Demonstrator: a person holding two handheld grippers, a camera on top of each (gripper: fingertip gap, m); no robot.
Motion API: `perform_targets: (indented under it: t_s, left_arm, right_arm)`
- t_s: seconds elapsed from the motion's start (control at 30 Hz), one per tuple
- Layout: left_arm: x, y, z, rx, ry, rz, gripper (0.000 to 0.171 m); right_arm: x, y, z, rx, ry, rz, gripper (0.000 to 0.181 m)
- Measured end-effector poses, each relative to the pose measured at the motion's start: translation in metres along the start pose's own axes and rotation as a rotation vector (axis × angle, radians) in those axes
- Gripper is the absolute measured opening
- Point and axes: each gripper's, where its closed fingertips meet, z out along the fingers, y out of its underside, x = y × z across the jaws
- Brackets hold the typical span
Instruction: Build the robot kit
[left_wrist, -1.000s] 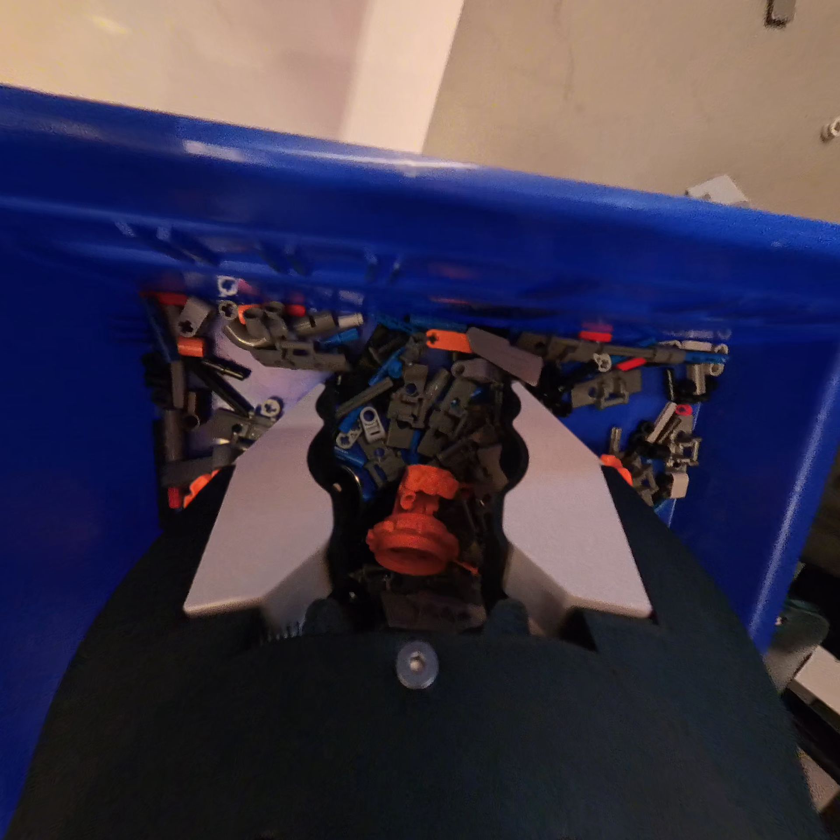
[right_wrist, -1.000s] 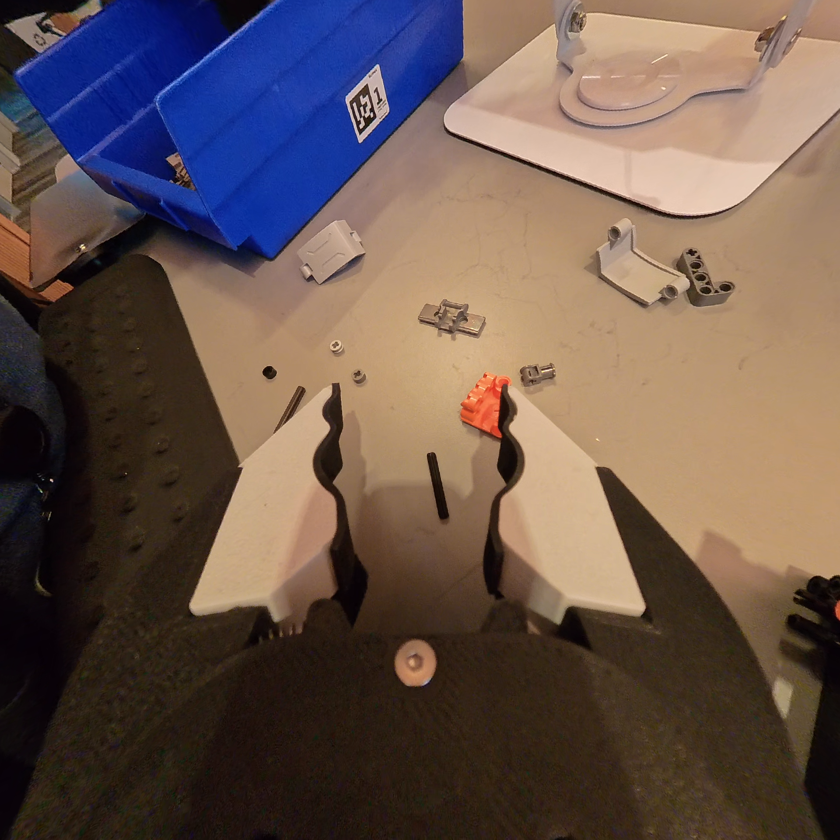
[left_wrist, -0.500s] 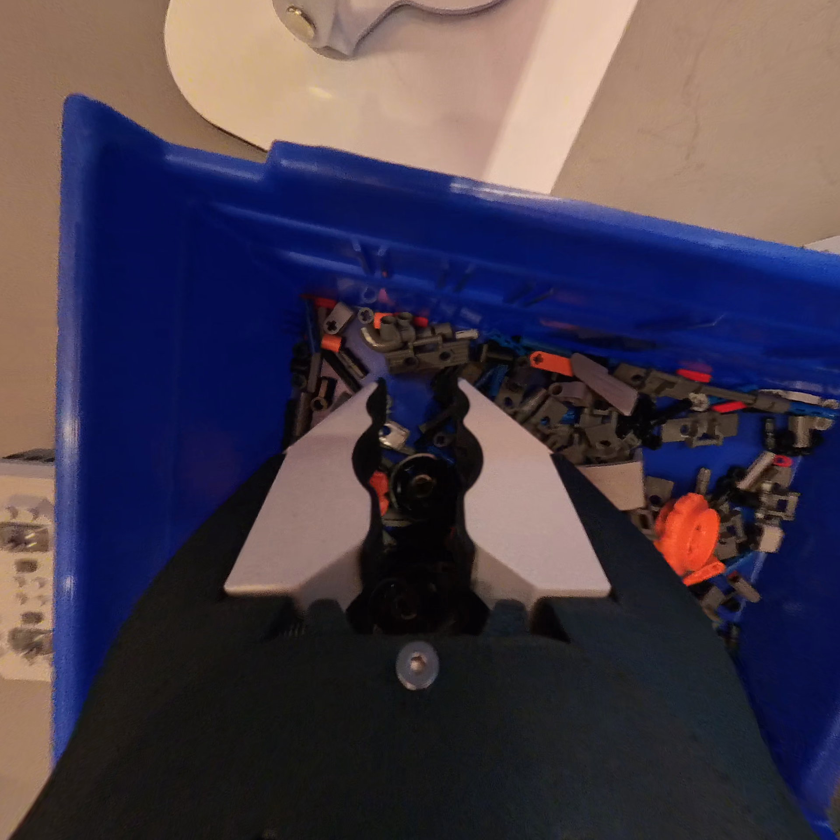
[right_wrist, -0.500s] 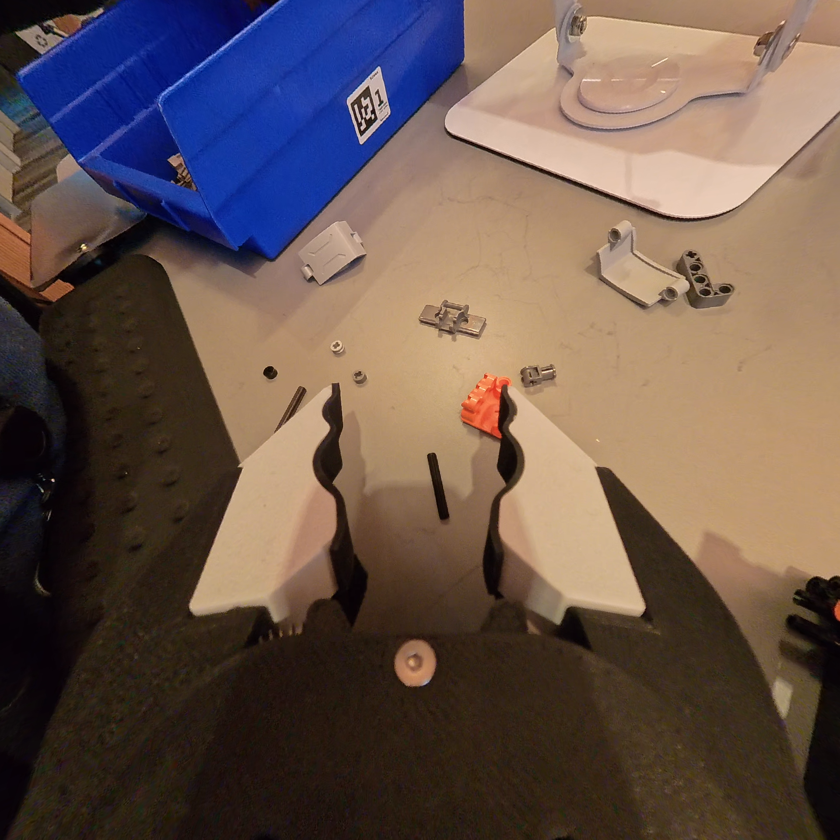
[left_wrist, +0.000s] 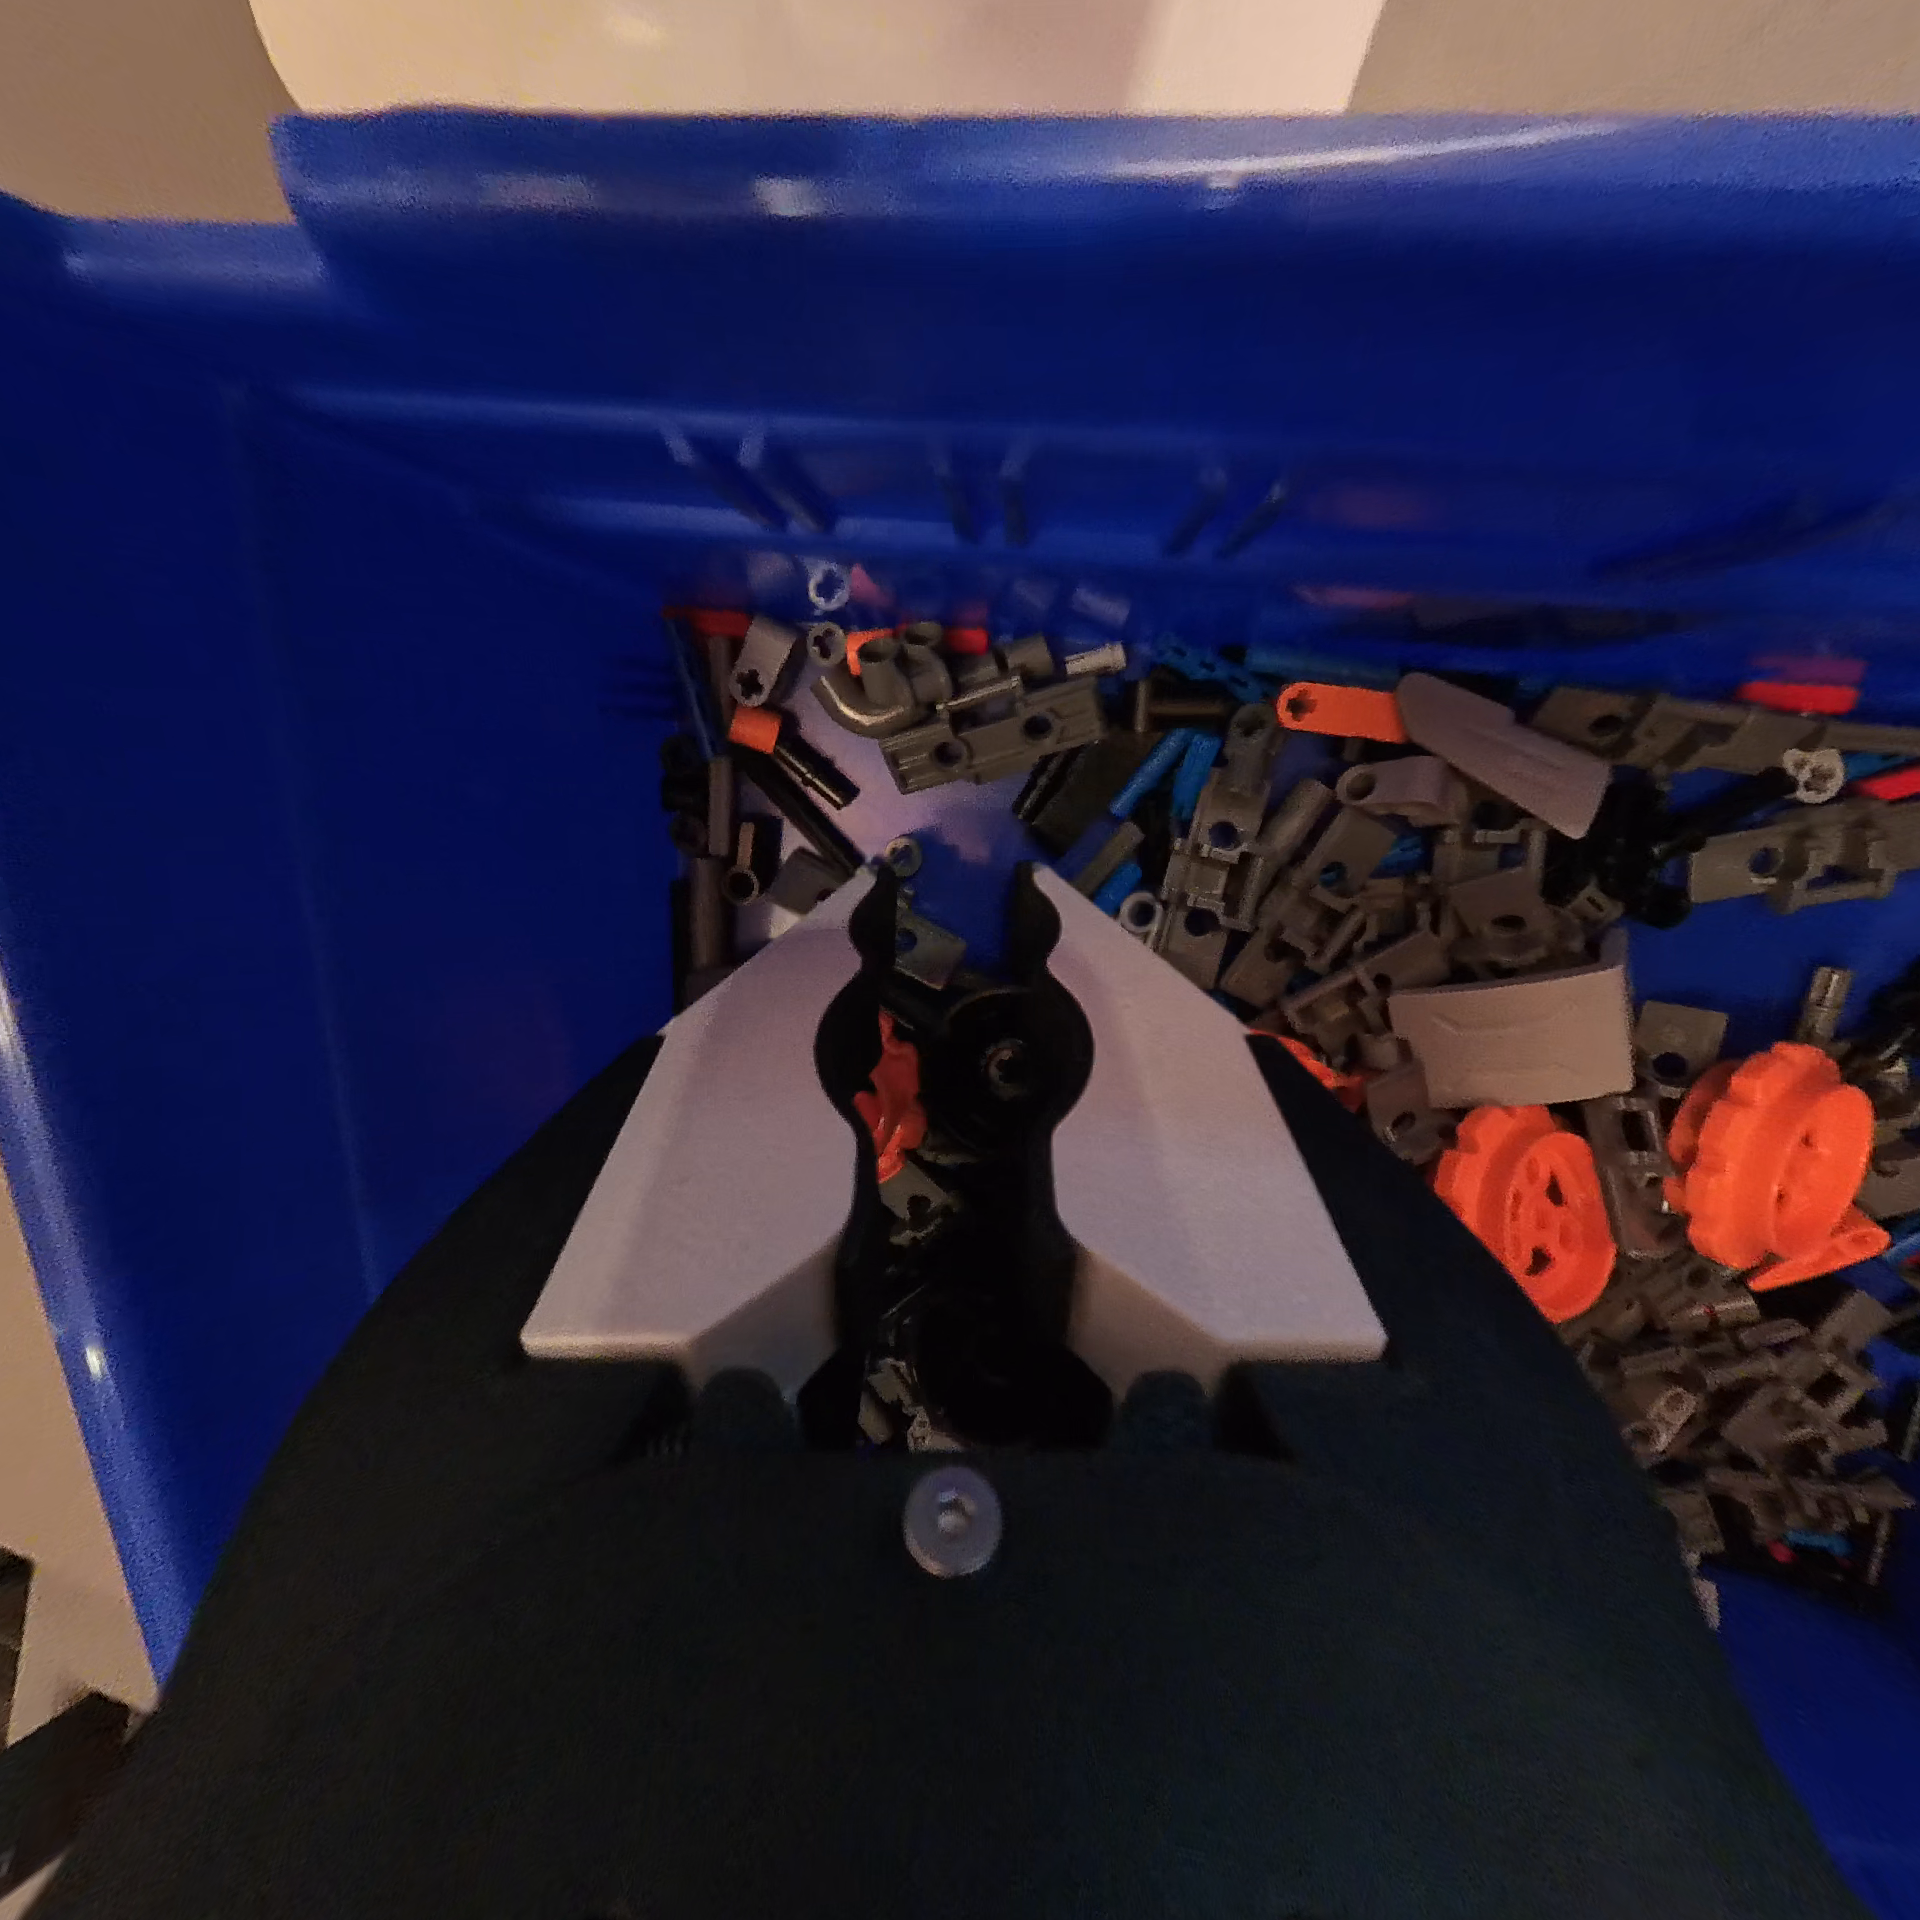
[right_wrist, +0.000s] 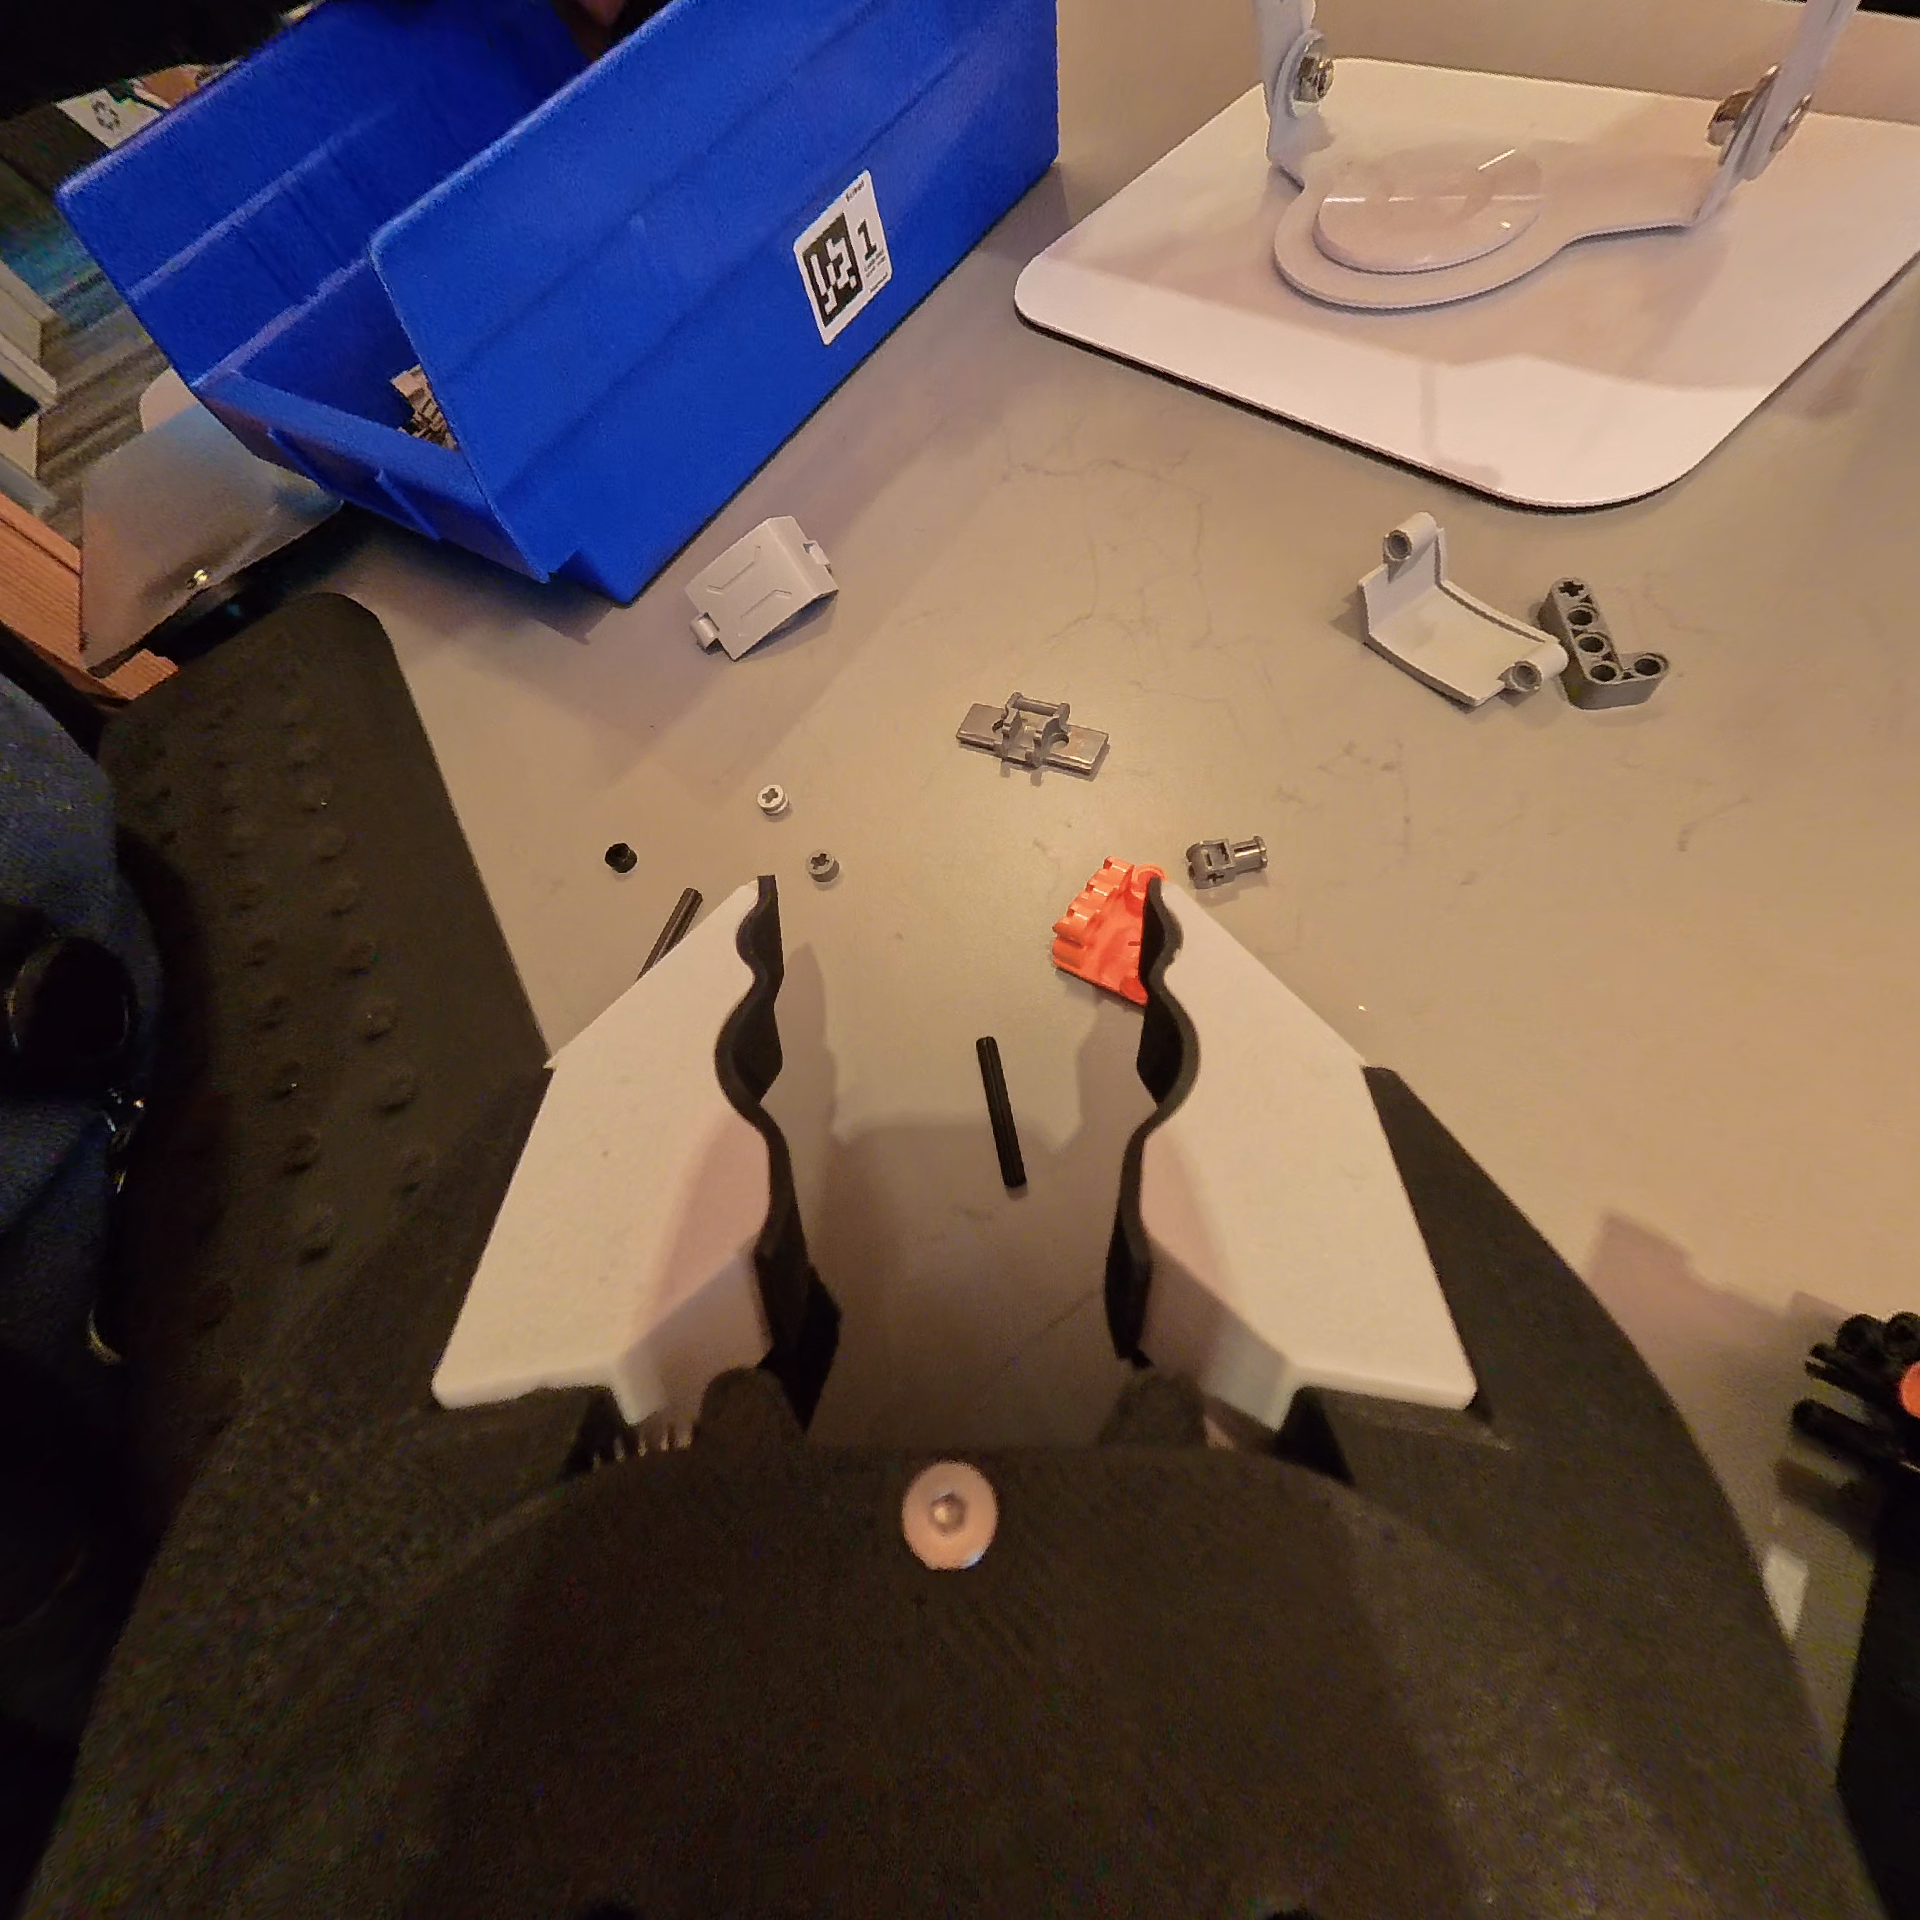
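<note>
Nudged closer inside blue bin (left_wrist: 416, 831) with left gripper (left_wrist: 958, 883) pinching black wheel (left_wrist: 1003, 1060); right gripper (right_wrist: 961, 894) parked wide open, empty, above black axle (right_wrist: 1001, 1112). Keep squeeze steady, centred.

Inside the blue bin (left_wrist: 436, 831), the left gripper (left_wrist: 956, 894) hides the parts beneath it; whether it grips the black wheel (left_wrist: 1003, 1060) is unclear. At the right edge, black and orange pieces (right_wrist: 1870, 1382) are cut off; the right gripper (right_wrist: 961, 894) half-covers an orange part (right_wrist: 1096, 930).
</note>
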Motion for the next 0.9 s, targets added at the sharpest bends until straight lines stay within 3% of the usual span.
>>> perform_targets:
  t_s: [0.37, 0.5, 0.9]
  left_arm:
    - [-0.001, 0.000, 0.001, 0.025, 0.028, -0.015, 0.013]
    - [-0.011, -0.004, 0.002, 0.041, -0.042, -0.003, 0.008]
    - [0.008, -0.008, 0.002, 0.056, 0.062, 0.082, 0.009]
  right_arm:
    - [0.000, 0.001, 0.001, -0.009, 0.004, -0.002, 0.067]
    - [0.000, 0.001, 0.001, -0.007, 0.005, -0.003, 0.067]
    - [0.000, 0.000, 0.000, -0.003, 0.004, 0.000, 0.067]
